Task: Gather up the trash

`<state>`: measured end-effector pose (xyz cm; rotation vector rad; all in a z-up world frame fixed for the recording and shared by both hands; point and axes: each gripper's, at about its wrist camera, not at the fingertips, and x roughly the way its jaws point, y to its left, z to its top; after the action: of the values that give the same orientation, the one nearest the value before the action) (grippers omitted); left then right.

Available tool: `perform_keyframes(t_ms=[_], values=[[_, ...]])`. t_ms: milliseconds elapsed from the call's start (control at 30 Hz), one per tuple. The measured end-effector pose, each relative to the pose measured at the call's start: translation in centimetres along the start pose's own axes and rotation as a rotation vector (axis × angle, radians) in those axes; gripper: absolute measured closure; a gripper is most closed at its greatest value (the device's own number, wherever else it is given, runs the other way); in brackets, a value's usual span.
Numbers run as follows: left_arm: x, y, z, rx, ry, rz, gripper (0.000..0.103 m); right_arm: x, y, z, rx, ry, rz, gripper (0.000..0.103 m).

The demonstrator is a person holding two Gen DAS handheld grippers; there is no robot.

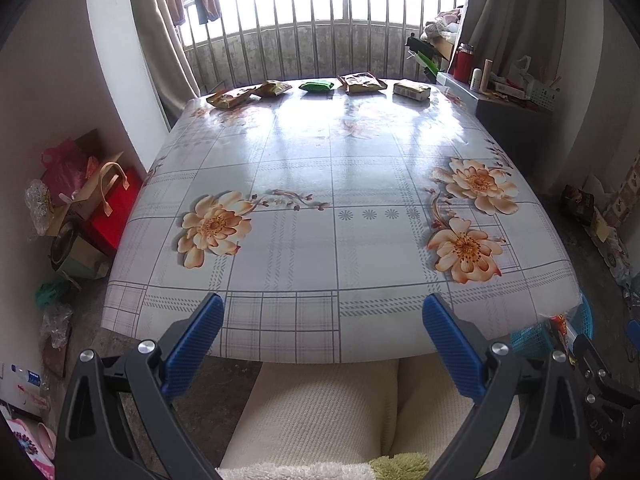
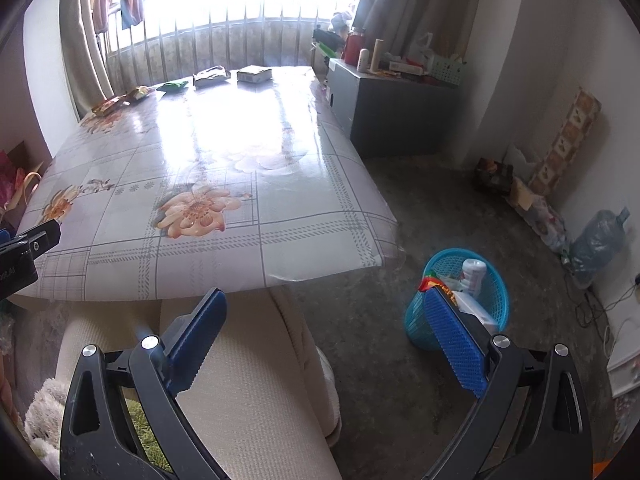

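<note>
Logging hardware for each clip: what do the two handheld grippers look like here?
Both match: the left gripper and right gripper have black angular frames with triangular cutouts, silver round pivot bolts, and blue textured finger pads. White lettering marks the black body at the left-wrist view's lower right. No cables or sleeves show.

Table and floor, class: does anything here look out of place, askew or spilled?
Five wrappers lie in a row along the far edge of the table, not in the basket on the floor, which already holds trash. Nothing looks spilled. Clutter lines the walls.
</note>
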<state>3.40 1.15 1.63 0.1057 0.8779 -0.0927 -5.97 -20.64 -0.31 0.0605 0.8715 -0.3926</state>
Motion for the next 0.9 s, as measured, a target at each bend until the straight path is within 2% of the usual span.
perform_keyframes(t_ms=[200,900], values=[[-0.02,0.51,0.03,-0.020,-0.001,0.007,0.006,-0.16,0.09,0.11,-0.004,-0.004,-0.001,0.008],[0.05,-0.05,-0.24,0.009,0.003,0.005,0.006,-0.09,-0.48,-0.01,0.009,0.001,-0.009,0.008]])
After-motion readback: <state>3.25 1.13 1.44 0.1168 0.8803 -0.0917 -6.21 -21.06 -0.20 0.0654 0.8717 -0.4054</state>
